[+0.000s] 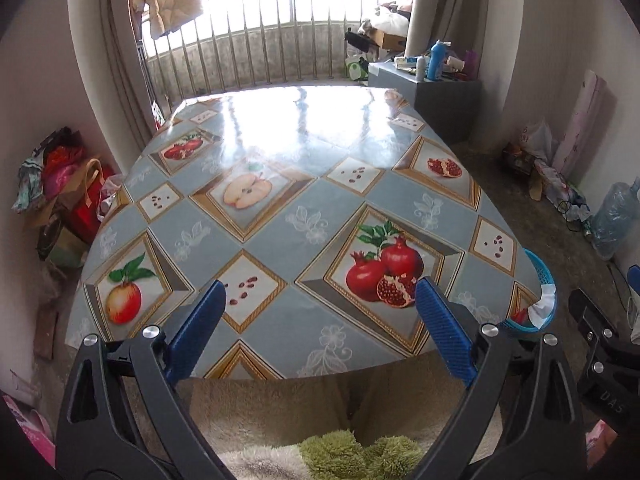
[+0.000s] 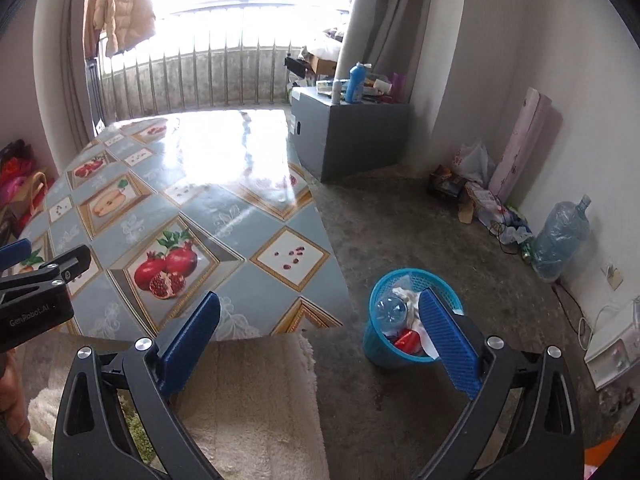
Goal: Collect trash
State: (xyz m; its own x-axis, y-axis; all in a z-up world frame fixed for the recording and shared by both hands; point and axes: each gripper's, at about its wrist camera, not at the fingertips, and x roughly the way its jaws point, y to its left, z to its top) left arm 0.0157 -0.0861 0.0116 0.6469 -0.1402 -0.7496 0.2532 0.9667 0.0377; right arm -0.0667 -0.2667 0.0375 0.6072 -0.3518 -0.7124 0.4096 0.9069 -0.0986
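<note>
The left tongs [image 1: 320, 300] stand wide apart with nothing between them, their ribbed blue pads on black angular arms filling the lower part of the left wrist view, above the near edge of the worktop [image 1: 280, 200]. That worktop is covered with a glossy oilcloth of grey-blue diamonds, gold-framed panels printed with pomegranates, apples and seeds, and its far half glares white under the light from the railed balcony. The right tongs [image 2: 324, 312] are likewise spread wide and empty in the lower part of the right wrist view. Behind the right pad, at lower centre-right of that view, a round blue plastic basket [image 2: 384, 344] with latticed mesh walls stands on the rough grey concrete floor [image 2: 400, 220], just beside the worktop's corner. It holds a crushed clear plastic bottle [image 2: 392, 308], crumpled white paper [image 2: 404, 294] and something red [image 2: 406, 338]. In the left wrist view the basket's rim peeps out at the right edge of the worktop. A shaggy beige fabric [image 2: 256, 400] lies at the bottom of both views.
</note>
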